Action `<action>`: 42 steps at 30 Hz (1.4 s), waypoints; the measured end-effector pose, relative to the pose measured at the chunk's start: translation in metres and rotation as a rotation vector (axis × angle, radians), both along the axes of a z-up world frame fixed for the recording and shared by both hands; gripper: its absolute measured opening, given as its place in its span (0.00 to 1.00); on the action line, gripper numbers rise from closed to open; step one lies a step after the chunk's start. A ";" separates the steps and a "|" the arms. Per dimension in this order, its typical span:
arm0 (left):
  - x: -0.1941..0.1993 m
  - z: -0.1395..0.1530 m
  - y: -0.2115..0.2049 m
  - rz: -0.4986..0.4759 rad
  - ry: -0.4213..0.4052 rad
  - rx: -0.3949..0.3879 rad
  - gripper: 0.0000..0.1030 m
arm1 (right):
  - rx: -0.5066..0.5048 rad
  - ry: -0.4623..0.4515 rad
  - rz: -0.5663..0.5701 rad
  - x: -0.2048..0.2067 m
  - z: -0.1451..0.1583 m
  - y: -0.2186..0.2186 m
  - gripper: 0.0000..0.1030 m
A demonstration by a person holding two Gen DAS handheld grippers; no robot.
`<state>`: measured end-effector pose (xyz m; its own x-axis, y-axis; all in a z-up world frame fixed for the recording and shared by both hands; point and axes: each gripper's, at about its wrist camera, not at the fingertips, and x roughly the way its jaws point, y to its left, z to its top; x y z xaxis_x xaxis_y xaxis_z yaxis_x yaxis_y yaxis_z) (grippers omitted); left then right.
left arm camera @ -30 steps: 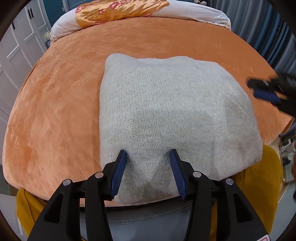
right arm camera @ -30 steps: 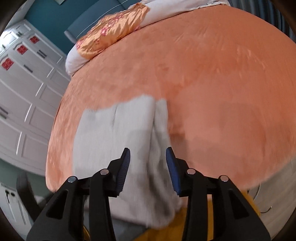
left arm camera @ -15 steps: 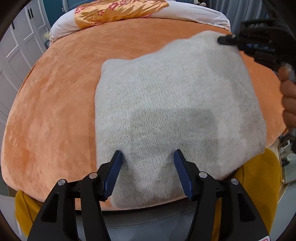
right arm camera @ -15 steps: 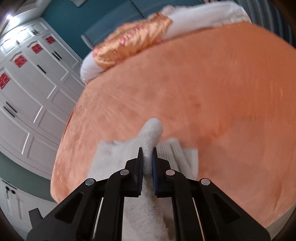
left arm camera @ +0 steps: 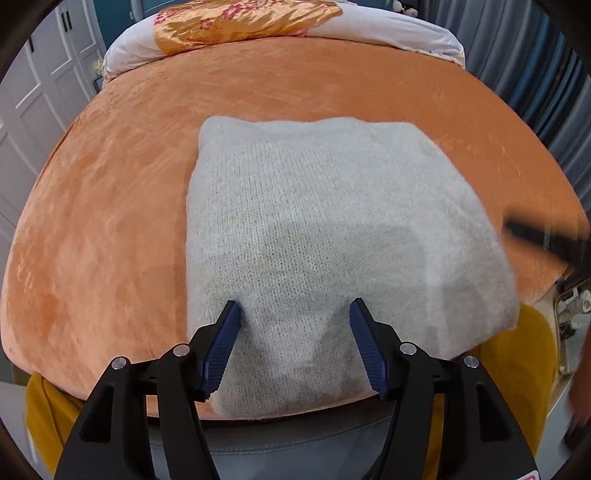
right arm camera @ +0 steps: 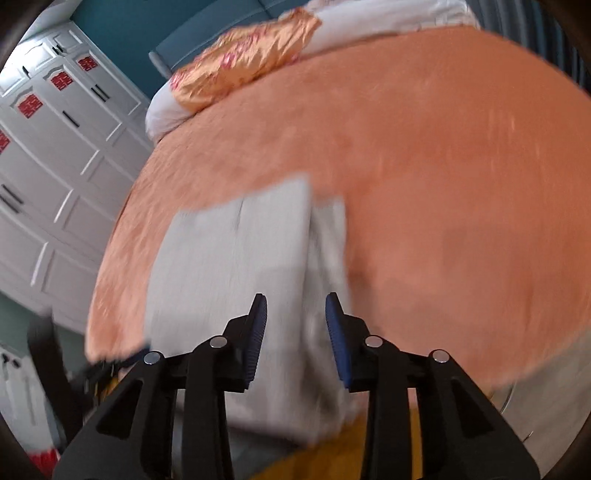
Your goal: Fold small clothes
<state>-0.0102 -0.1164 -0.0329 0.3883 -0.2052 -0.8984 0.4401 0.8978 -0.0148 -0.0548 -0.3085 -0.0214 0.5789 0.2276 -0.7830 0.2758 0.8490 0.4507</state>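
Note:
A folded light grey knitted garment lies flat on the orange plush bedspread near the bed's front edge. My left gripper is open and empty, with its blue-padded fingers spread over the garment's near edge. In the right wrist view the same garment looks blurred, with a folded strip along its right side. My right gripper is open and empty just above the garment's near right part. It also shows in the left wrist view as a dark blur at the garment's right edge.
A gold floral pillow and white bedding lie at the head of the bed. White wardrobe doors stand to the left. A yellow sheet hangs below the bedspread's front edge. Blue curtains hang to the right.
My right gripper, shut on the garment's right edge and lifting it half a second ago, has opened and let go. The garment has dropped flat again. My left gripper stayed open.

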 end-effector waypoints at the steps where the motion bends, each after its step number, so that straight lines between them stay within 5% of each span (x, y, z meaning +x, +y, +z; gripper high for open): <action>1: 0.001 0.000 0.000 0.007 0.002 -0.005 0.57 | 0.003 0.017 0.015 -0.004 -0.008 0.008 0.32; 3: 0.002 0.000 -0.001 0.022 0.007 -0.010 0.57 | -0.007 0.047 0.034 -0.009 -0.024 0.012 0.25; 4: 0.003 -0.001 -0.001 0.021 0.010 -0.003 0.57 | -0.016 0.061 0.028 -0.013 -0.028 0.015 0.08; 8: 0.001 0.002 0.002 0.023 0.016 -0.009 0.57 | -0.029 -0.099 -0.016 -0.036 0.016 0.011 0.07; 10: 0.000 0.002 0.003 0.023 0.019 -0.022 0.58 | -0.031 -0.102 -0.022 -0.045 0.024 0.004 0.06; 15: -0.005 -0.011 -0.011 -0.004 -0.004 0.044 0.61 | -0.022 0.177 -0.006 -0.028 -0.062 0.004 0.07; 24: -0.007 -0.013 -0.009 -0.019 -0.038 0.078 0.63 | -0.092 0.047 -0.059 -0.030 0.009 0.004 0.17; 26: -0.007 -0.013 -0.009 -0.017 -0.040 0.080 0.63 | -0.108 0.030 -0.052 -0.017 0.011 0.004 0.26; 27: -0.008 -0.013 -0.011 -0.017 -0.041 0.081 0.63 | -0.115 0.041 -0.051 -0.010 0.007 0.004 0.39; 29: -0.009 -0.012 -0.012 -0.015 -0.040 0.080 0.63 | -0.112 0.081 -0.035 0.005 -0.008 0.006 0.39; 31: -0.010 -0.012 -0.011 -0.017 -0.038 0.076 0.63 | -0.108 0.103 -0.027 0.018 -0.020 0.015 0.20; 37: -0.010 -0.010 -0.010 -0.014 -0.037 0.070 0.64 | -0.093 -0.047 -0.088 -0.004 0.021 0.012 0.06; 42: -0.013 -0.013 -0.014 -0.026 -0.045 0.088 0.64 | -0.115 0.106 -0.068 0.012 -0.034 0.002 0.06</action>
<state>-0.0236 -0.1308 -0.0461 0.4243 -0.1371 -0.8951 0.4617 0.8831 0.0836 -0.0431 -0.3064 -0.0555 0.5029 0.0955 -0.8590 0.3755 0.8711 0.3166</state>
